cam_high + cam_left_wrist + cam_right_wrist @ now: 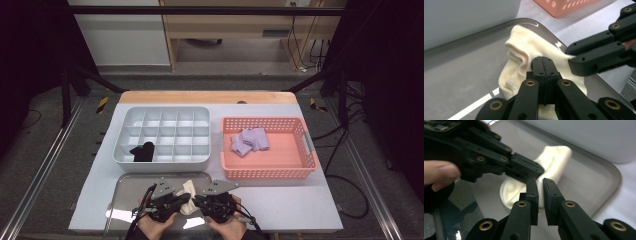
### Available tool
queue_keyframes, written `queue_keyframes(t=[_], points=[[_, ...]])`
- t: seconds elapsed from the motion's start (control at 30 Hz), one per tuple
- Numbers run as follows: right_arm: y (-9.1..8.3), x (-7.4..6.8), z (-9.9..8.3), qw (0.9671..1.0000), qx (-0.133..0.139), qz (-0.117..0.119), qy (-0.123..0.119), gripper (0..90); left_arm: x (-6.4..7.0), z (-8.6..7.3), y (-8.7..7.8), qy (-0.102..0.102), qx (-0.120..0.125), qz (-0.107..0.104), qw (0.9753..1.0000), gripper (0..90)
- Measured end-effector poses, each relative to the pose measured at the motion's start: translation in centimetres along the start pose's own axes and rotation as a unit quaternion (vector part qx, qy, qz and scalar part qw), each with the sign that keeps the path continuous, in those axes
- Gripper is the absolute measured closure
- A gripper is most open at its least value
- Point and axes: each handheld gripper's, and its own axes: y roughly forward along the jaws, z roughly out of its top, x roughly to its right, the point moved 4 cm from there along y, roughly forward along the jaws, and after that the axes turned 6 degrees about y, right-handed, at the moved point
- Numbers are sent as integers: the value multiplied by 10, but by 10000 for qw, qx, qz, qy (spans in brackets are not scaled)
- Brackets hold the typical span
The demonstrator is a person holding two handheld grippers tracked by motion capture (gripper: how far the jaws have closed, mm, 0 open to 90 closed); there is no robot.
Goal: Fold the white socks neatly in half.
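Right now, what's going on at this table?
A person is working a cream sock on a metal tray with a claw in each hand. The left claw is shut on the sock's fabric; the right claw sits at the sock with its jaws a little apart, cloth showing in the gap. Beyond the tray, a grey divided organizer holds a black sock in a front compartment, and a pink basket holds purple socks.
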Motion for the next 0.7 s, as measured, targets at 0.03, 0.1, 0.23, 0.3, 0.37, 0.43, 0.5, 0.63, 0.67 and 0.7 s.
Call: queue_keyframes(t=[0.03, 0.1, 0.23, 0.3, 0.37, 0.43, 0.5, 0.63, 0.67, 0.7], points=[[0, -2, 0, 10000, -17, 5, -47, 837, -1, 0, -1, -25, 13, -23, 10000, 892], [0, -2, 0, 10000, -23, 23, -47, 837, -2, 0, 0, -67, 32, -71, 9999, 892], [1, -5, 0, 9999, -14, 84, -90, 838, -1, -1, 1, -58, 29, -90, 9999, 892], [2, -6, -1, 9999, -56, 70, -97, 838, -1, -1, -1, -87, 43, -110, 9999, 892], [2, -5, 0, 9999, -47, 65, -69, 838, -3, 0, -3, -103, 62, -136, 9998, 892], [0, -4, 0, 10000, -36, 35, -41, 838, -6, 2, -10, -159, 191, -157, 9996, 892], [-1, -2, 0, 10000, -45, -13, 14, 838, -10, 3, -17, -199, 277, -161, 9993, 880], [-1, 0, -1, 9999, -79, -68, 69, 838, -30, -2, -41, -427, 375, 38, 9984, 873], [0, 0, -1, 9999, -75, -86, 73, 839, -33, -4, -45, -486, 334, 71, 9982, 869], [-1, 1, -1, 9999, -72, -87, 76, 839, -34, -8, -46, -547, 272, 61, 9981, 869]])
